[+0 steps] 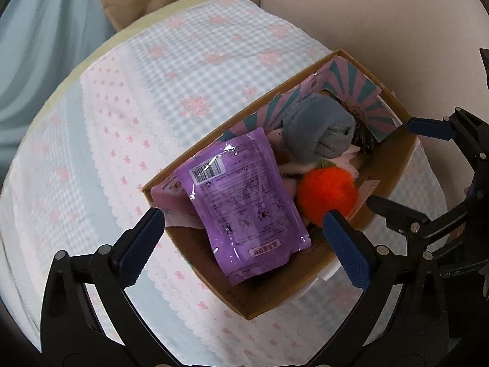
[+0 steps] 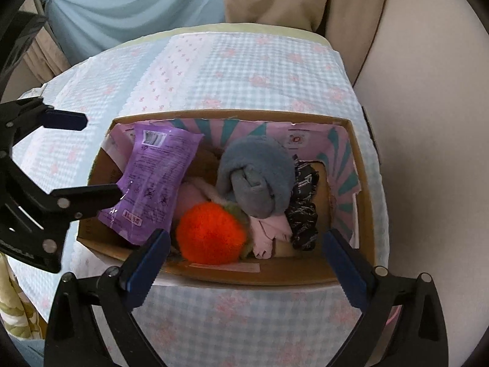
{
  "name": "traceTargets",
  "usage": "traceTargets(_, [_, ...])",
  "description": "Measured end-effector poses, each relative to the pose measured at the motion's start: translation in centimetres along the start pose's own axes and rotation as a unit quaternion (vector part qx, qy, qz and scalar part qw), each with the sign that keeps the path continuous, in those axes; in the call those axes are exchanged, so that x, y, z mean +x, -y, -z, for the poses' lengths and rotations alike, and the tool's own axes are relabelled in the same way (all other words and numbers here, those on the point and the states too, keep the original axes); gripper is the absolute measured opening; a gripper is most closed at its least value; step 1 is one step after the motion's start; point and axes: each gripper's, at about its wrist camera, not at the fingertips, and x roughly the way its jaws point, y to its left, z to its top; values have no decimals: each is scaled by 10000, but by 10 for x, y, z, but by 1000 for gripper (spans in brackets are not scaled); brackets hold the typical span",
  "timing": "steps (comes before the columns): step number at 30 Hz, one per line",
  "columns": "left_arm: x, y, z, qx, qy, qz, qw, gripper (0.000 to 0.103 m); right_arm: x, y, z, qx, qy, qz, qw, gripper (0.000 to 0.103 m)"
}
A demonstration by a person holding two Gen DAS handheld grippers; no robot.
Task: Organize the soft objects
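Your right gripper [image 2: 244,263] hangs just above the near wall of the cardboard box [image 2: 363,202], with its fingers wide apart and nothing between them. Your left gripper [image 1: 241,238] is the same: fingers apart and empty, at the near corner of the box.

Just behind the fingers lies the orange pompom [image 2: 211,232], and beside it the purple pouch [image 2: 152,183] leans on the left wall with its top sticking over the rim. A little further are a pale pink cloth [image 2: 269,232], the grey plush [image 2: 256,180] and a black patterned scrunchie [image 2: 302,214].

All soft things seem to be in the box already, on the checked tablecloth [image 2: 244,70]. I think the step is tidying; next you should probably press the pouch down flat, gently.
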Motion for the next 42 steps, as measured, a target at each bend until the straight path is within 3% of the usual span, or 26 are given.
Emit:
traceTargets(8, [-33,-10,0,-136,320,10,9994,103,-27,-5,-10,12,212,122,9997,100])
traceTargets(18, [-140,-46,27,-797,1072,-171,9909,103,-122,-45,-39,35,801,159,9967,100])
traceTargets(24, [-219,-78,67,-1418,1581,-714,9746,103,-192,-81,-52,319,1154,66,9928,100])
traceTargets(27, [-263,-90,93,-1663,1919,-1037,9616,103,-228,-102,-58,399,1333,58,9903,100])
traceTargets(31, [-309,-101,125,-1948,2318,-1102,9467,103,-271,-129,-60,414,1657,34,9853,100])
traceTargets(37, [-357,-111,166,-2394,2751,-1311,9219,103,-316,-162,-56,350,2069,62,9777,100])
traceTargets(42, [-378,-110,187,-2448,3098,-1516,9062,103,-332,-179,-49,288,2258,153,9736,100])
